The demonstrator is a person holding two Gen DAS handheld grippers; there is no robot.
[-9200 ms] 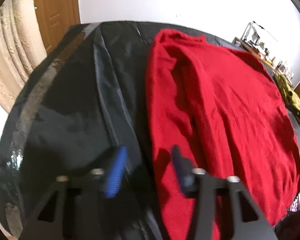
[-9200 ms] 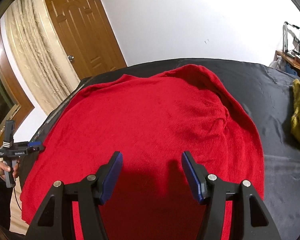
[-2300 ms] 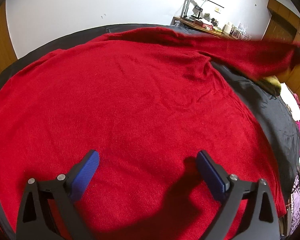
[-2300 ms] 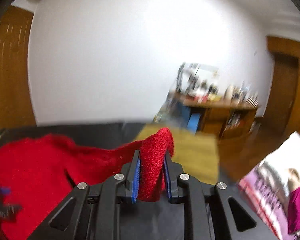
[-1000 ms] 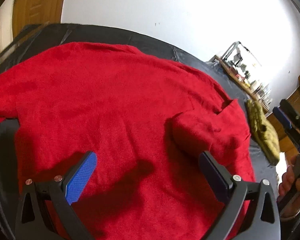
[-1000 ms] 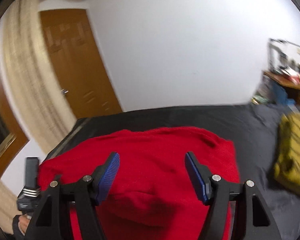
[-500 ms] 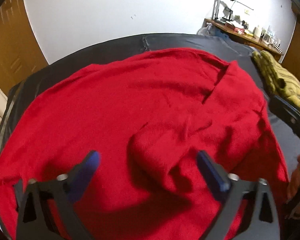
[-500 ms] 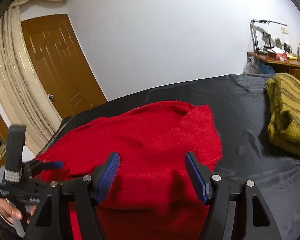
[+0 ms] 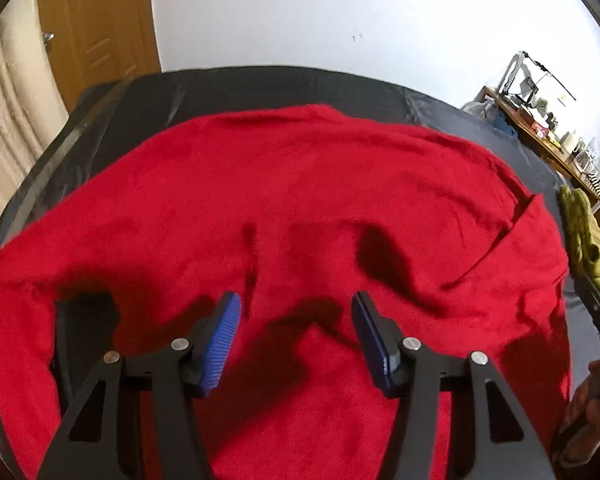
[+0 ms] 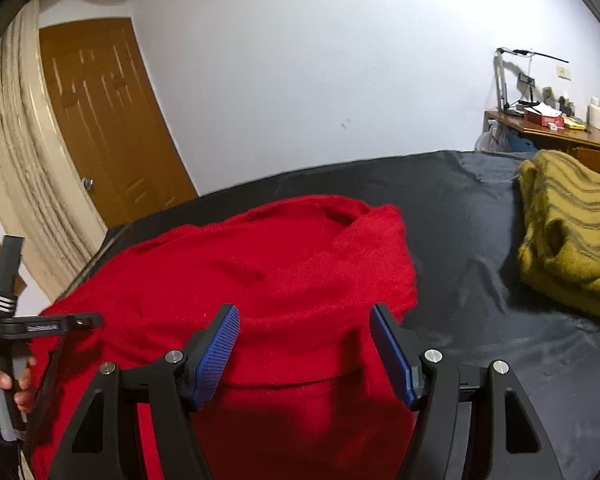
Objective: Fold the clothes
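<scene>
A red sweater [image 9: 300, 200] lies spread over a bed covered in a black sheet [image 10: 480, 280], filling most of the space ahead of both sets of jaws. The left gripper [image 9: 296, 334] hangs just above the garment with its jaws parted and nothing between the blue pads; red knit shows directly under and past them, with a shadowed crease beyond the right-hand pad. Off to the left of these jaws a sleeve bends back toward the camera, leaving a patch of black sheet exposed between sleeve and body. To the far right of them a folded-over flap of the sweater forms a straight diagonal edge. The right gripper [image 10: 304, 350] is likewise released, its jaws spread wide over the near part of the sweater, where one layer lies across another in a rounded fold just ahead of the pads. Well to the right of those jaws, apart from the sweater, rests an olive-yellow striped garment [image 10: 572, 232] on the sheet. Beyond the bed stand a wooden door [image 10: 104, 120] and a cluttered desk [image 10: 552, 128].
</scene>
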